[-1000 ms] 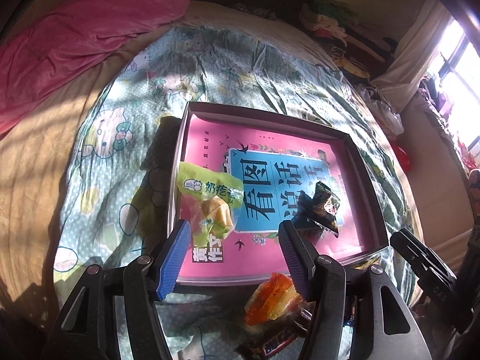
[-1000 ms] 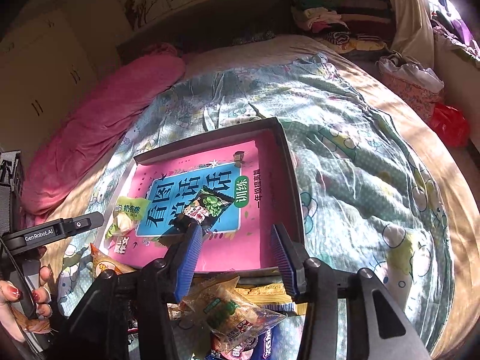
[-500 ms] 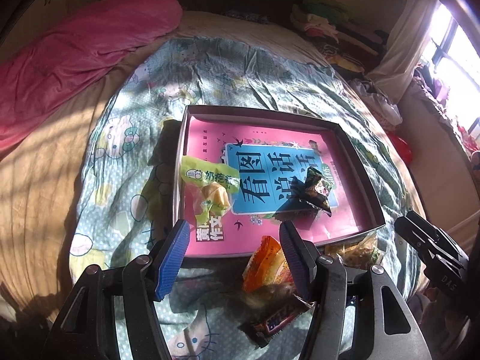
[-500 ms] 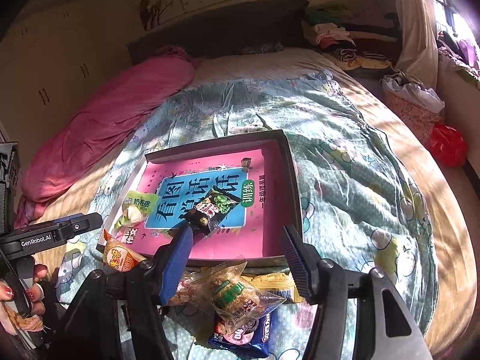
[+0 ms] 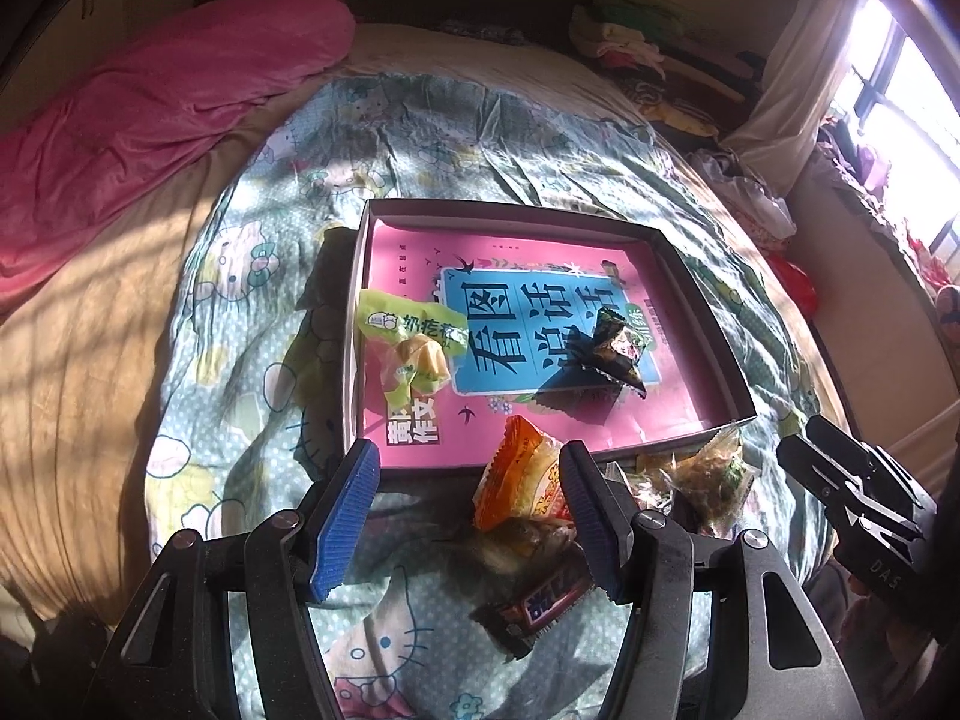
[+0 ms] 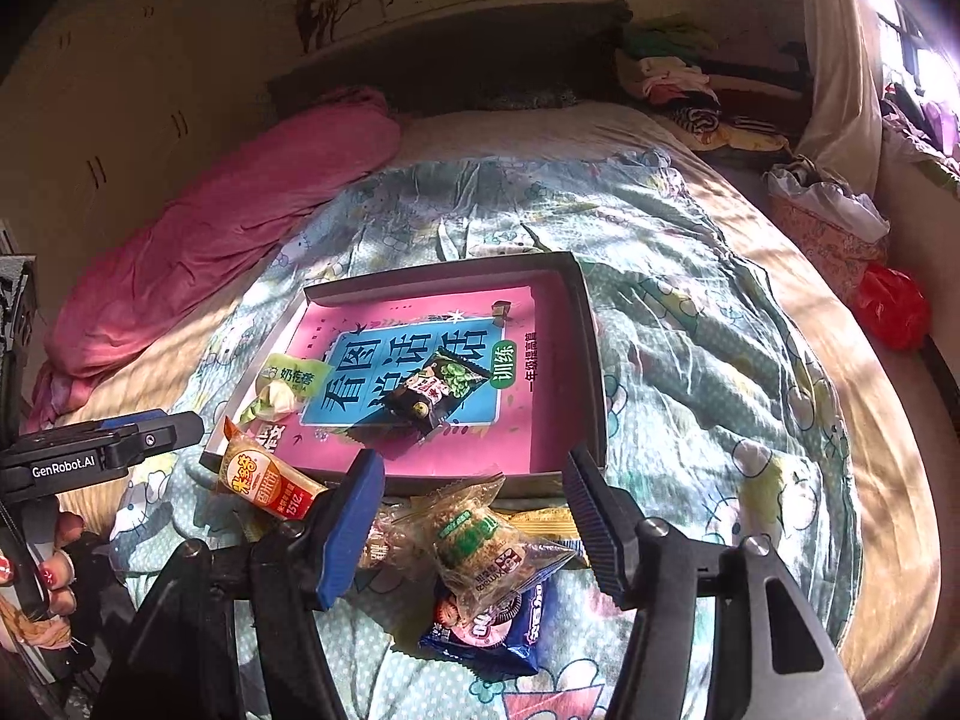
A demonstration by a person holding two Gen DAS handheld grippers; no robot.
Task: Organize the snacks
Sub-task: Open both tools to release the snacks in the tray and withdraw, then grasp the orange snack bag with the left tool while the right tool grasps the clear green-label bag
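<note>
A shallow box lined with a pink book lies on the bed. In it are a green packet at the left and a dark packet in the middle. My left gripper is open and empty, just in front of the box, with an orange packet by its right finger. My right gripper is open and empty too, above a clear packet with a green label.
More snacks lie in front of the box: a chocolate bar, a blue biscuit packet and a clear packet. A pink quilt lies at the left, clothes at the back. A hand holds the left gripper.
Both grippers have drawn back from the box toward the loose snacks. The right jaws have widened and left the dark packet lying in the box.
</note>
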